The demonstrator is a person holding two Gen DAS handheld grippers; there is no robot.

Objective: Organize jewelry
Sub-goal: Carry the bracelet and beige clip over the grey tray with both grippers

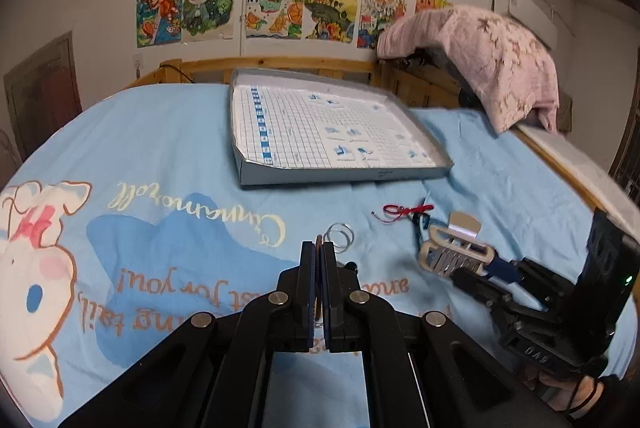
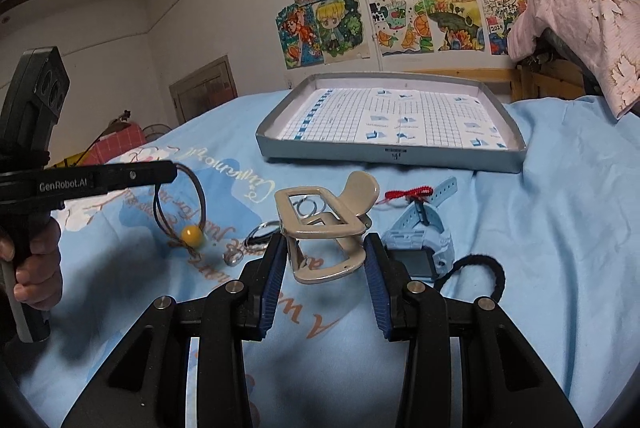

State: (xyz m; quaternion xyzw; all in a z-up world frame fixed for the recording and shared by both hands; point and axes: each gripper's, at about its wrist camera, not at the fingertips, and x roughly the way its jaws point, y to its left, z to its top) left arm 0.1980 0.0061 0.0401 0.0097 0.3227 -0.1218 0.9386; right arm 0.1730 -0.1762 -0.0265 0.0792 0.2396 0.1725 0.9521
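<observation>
My left gripper (image 1: 319, 248) is shut on a brown cord bracelet (image 2: 196, 187) with a yellow bead (image 2: 191, 235), held above the bedsheet; it shows at the left of the right wrist view (image 2: 170, 173). My right gripper (image 2: 325, 256) has its jaws around a beige hair claw clip (image 2: 326, 228), touching its sides; it also shows in the left wrist view (image 1: 448, 260). Silver rings (image 1: 339, 236) lie on the sheet. A light blue watch (image 2: 420, 240), a red string (image 2: 408, 192) and a black hair tie (image 2: 480, 268) lie to the right. The grey tray (image 2: 392, 155) stands behind.
A light blue printed bedsheet (image 1: 160, 147) covers the bed. A wooden bed rail (image 1: 280, 63) and a pink blanket (image 1: 500, 59) are at the back right. More small metal rings (image 2: 260, 232) lie left of the clip.
</observation>
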